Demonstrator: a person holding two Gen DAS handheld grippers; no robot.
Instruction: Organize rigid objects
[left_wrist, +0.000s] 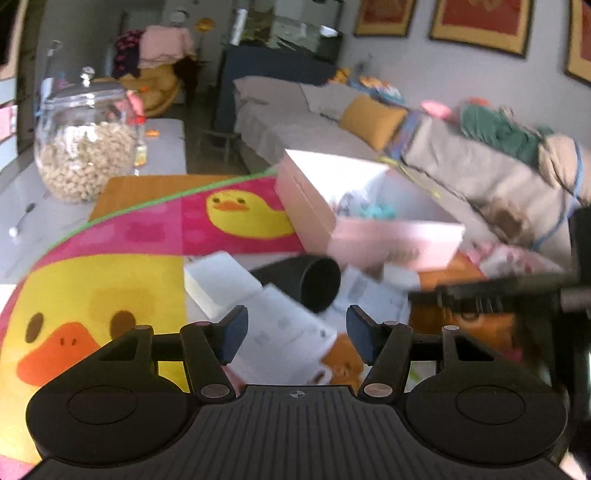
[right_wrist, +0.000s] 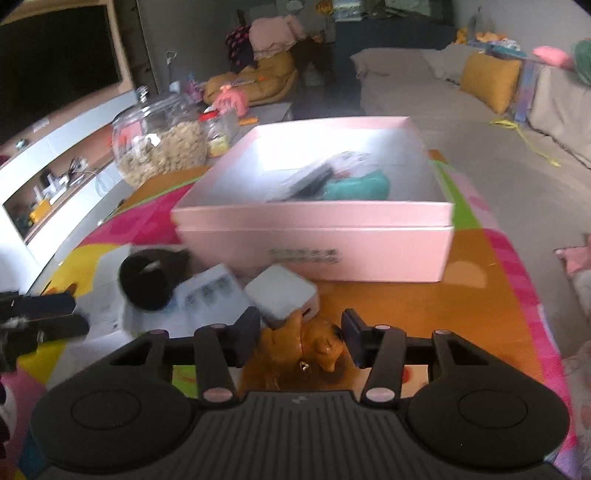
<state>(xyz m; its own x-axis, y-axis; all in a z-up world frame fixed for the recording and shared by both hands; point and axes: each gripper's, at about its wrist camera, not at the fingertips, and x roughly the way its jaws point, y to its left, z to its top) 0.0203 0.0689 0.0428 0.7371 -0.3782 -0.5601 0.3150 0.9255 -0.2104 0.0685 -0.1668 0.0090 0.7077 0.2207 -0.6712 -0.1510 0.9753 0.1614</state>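
While my right gripper (right_wrist: 300, 338) straddles the brown toy dog (right_wrist: 314, 349) unclamped, my left gripper (left_wrist: 297, 332) gapes empty beside the pink cardboard box (right_wrist: 314, 236).

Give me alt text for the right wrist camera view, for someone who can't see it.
The right gripper hovers with its jaws apart around a small brown toy dog on a colourful mat. Just beyond lie a small grey box and an open pink box holding a teal item. A glass jar stands far left.
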